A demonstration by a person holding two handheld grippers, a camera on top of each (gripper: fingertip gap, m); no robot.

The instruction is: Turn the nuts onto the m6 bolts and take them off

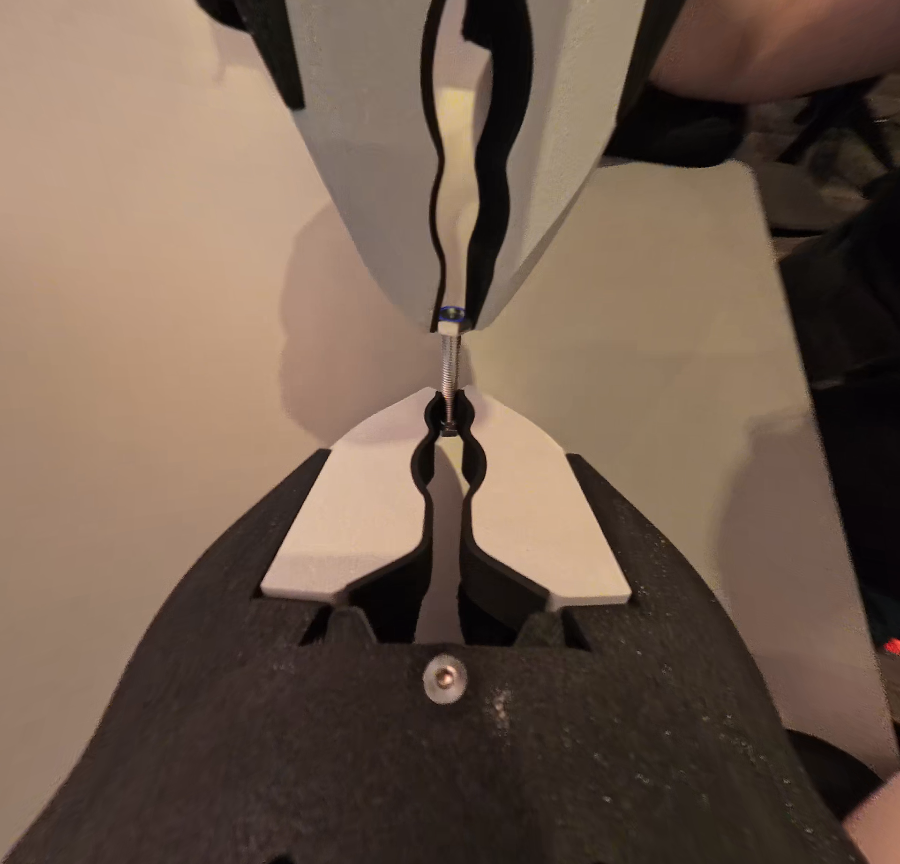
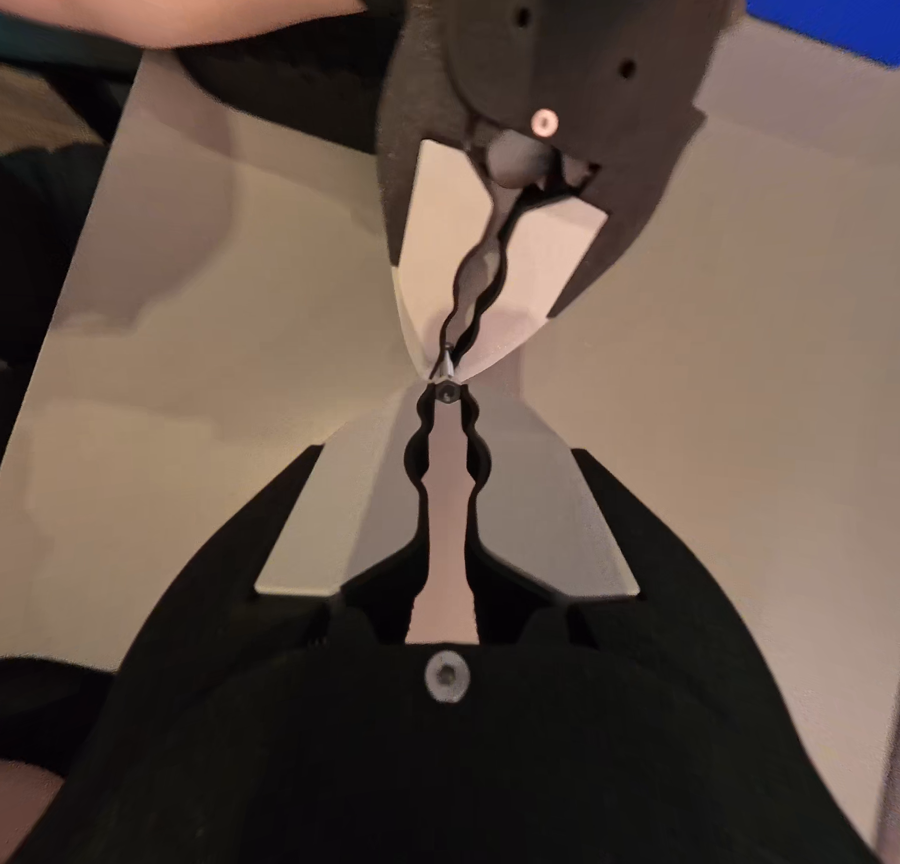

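In the left wrist view my left gripper (image 1: 448, 396) is shut on the head end of a thin threaded bolt (image 1: 448, 363). The bolt points away toward my right gripper (image 1: 453, 327). The right gripper comes in from the top and is shut on a small nut (image 1: 453, 316) at the bolt's far tip. In the right wrist view my right gripper (image 2: 447, 389) holds the nut (image 2: 447, 393) between its fingertips. The left gripper (image 2: 445, 356) comes in from above with the bolt (image 2: 447, 367) meeting the nut. Both grippers hover above the white table (image 1: 146, 305).
The table's edge (image 1: 764, 237) runs down the right of the left wrist view, with dark floor and furniture beyond it. A person's forearm (image 2: 170, 8) crosses the top left of the right wrist view. A blue object (image 2: 823, 18) lies at the far right corner. My two grippers' fingertips are within a few centimetres of each other.
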